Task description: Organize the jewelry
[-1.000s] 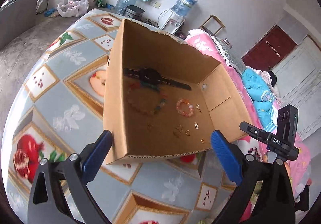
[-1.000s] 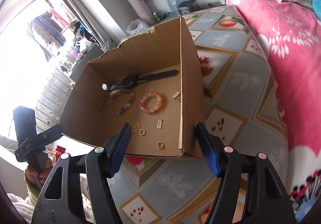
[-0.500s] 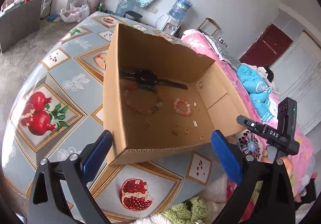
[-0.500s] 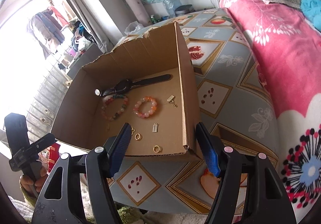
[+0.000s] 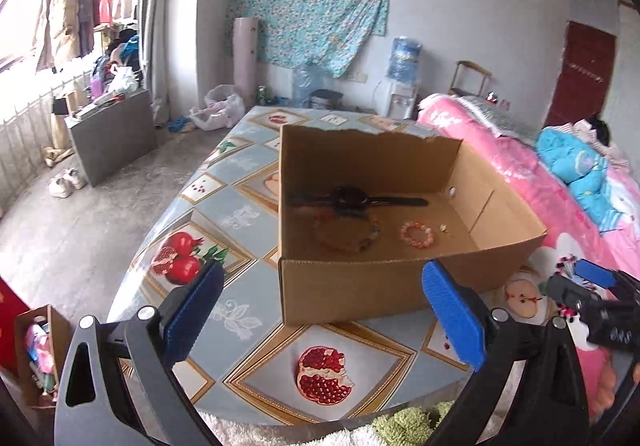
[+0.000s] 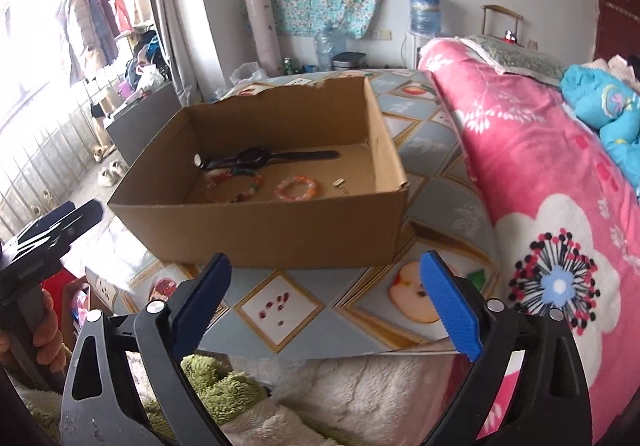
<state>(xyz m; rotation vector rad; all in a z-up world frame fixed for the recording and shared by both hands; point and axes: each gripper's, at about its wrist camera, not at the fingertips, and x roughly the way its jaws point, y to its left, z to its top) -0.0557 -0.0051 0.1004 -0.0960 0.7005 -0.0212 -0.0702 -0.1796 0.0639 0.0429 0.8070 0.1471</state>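
An open cardboard box [image 5: 352, 298] [image 6: 260, 230] stands on a table covered with a fruit-print cloth [image 5: 240, 214] [image 6: 280, 302]. Inside lie a black watch [image 5: 352, 198] [image 6: 256, 157], a multicolour bead bracelet [image 5: 374, 232] [image 6: 244, 197], a pink-orange bead bracelet [image 5: 417, 234] [image 6: 297, 188] and a small gold piece [image 5: 444, 228] [image 6: 339, 183]. My left gripper [image 5: 323, 270] is open and empty, held back before the box's near wall. My right gripper [image 6: 326, 260] hangs over the table's near edge, its jaws opening with nothing between them. The box's front wall hides the nearest part of its floor.
Pink flowered bedding [image 5: 520, 174] [image 6: 520, 150] runs along the table's right side. A fluffy green and white cloth [image 6: 360, 386] lies below the near table edge. On the floor to the left stand a grey cabinet [image 5: 112, 134] and a small filled carton [image 5: 36, 350].
Both grippers have drawn back from above the box and tilted up, so the box now sits farther off and the room shows. The right jaws have spread wider.
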